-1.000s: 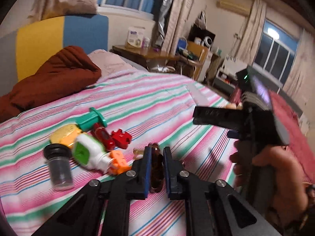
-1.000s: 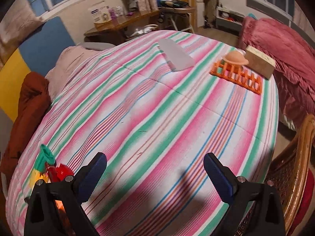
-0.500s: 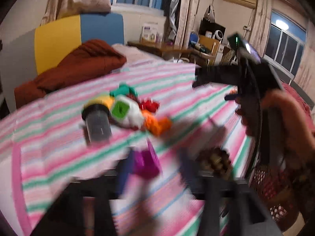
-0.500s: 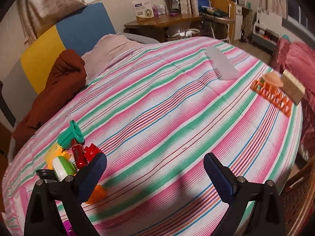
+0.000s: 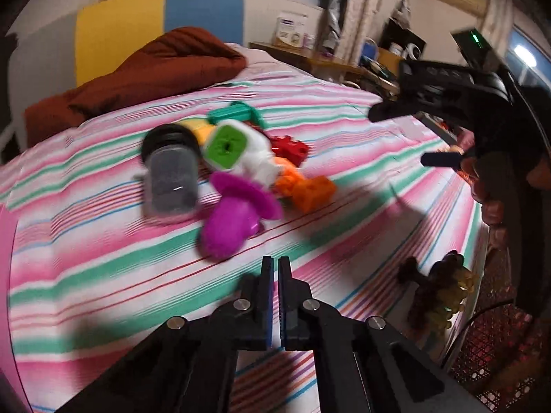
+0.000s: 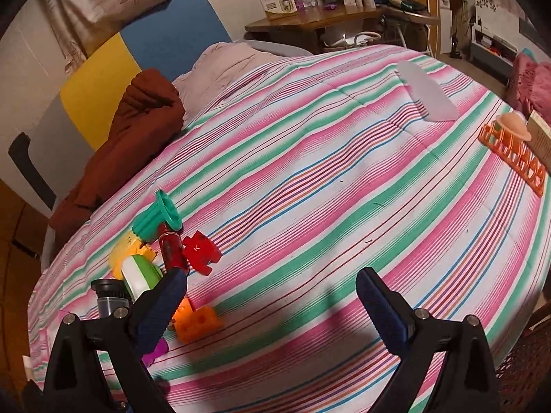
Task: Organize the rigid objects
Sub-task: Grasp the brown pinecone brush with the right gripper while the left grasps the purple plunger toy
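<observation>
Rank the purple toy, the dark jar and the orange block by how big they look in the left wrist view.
1. Purple toy and dark jar: alike and blurred, unranked.
2. Orange block, smallest.
The toy lies nearest, so true sizes stay unsure.

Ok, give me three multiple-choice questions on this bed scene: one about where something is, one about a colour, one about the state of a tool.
1. Where does the orange rack lie?
A. among the toy pile
B. far across the bed, near its edge
C. on the desk

2. What colour is the puzzle-shaped piece marked K?
A. red
B. blue
C. white

3. How do the jaws of the left tool stand?
A. wide open
B. closed on the purple toy
C. shut, nothing between them

Answers:
1 B, the right wrist view shows it far from the pile, by a box.
2 A, it is plainly red.
3 C, the pads nearly meet and the purple toy lies ahead on the bed.
</observation>
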`<state>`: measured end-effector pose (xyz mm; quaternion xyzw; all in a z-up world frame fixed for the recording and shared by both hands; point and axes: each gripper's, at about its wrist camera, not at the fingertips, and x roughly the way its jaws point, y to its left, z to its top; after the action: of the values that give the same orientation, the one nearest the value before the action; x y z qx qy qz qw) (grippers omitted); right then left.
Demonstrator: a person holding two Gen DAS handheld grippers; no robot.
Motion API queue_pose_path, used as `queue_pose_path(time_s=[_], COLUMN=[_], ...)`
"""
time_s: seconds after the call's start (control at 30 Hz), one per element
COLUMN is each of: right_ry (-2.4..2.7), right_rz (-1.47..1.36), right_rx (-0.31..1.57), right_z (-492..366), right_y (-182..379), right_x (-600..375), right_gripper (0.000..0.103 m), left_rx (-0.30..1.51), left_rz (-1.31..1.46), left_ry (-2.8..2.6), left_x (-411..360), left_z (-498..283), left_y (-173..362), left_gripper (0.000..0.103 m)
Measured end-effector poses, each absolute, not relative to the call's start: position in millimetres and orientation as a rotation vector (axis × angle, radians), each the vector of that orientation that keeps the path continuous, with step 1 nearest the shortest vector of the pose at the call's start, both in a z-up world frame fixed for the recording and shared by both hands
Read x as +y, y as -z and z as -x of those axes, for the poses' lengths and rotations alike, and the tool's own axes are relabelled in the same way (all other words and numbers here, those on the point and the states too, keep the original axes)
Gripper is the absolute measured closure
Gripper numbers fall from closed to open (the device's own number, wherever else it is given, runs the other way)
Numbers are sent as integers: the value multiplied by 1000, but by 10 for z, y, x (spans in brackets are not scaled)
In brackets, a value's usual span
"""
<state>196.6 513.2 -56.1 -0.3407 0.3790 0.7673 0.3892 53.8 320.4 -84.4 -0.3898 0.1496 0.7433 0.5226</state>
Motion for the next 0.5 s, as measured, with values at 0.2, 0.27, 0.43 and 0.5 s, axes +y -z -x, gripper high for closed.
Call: queue_pose_path(time_s=[0.2,0.27,0.43,0.5], right_ry=[-2025,-2034,-1892,-1837], right_rz=[775,783,968,1054], right_rx=[1067,1081,1159,1169], right_z=[-2068,-2165,-2401,-2447], right_y=[444,398,430,454], right_x=[5060,4944,4698,4620], right_gripper=[2,2,2,4], left_rx=[315,346,382,391], left_rz=[880,845,883,916], left_ry=[-1846,-1878,-1841,-1806], left_x=[3055,3079,3372,3465], left_z=[-459,-441,-377,-355], left_y=[739,734,840,889], left_gripper=[53,33,34,44])
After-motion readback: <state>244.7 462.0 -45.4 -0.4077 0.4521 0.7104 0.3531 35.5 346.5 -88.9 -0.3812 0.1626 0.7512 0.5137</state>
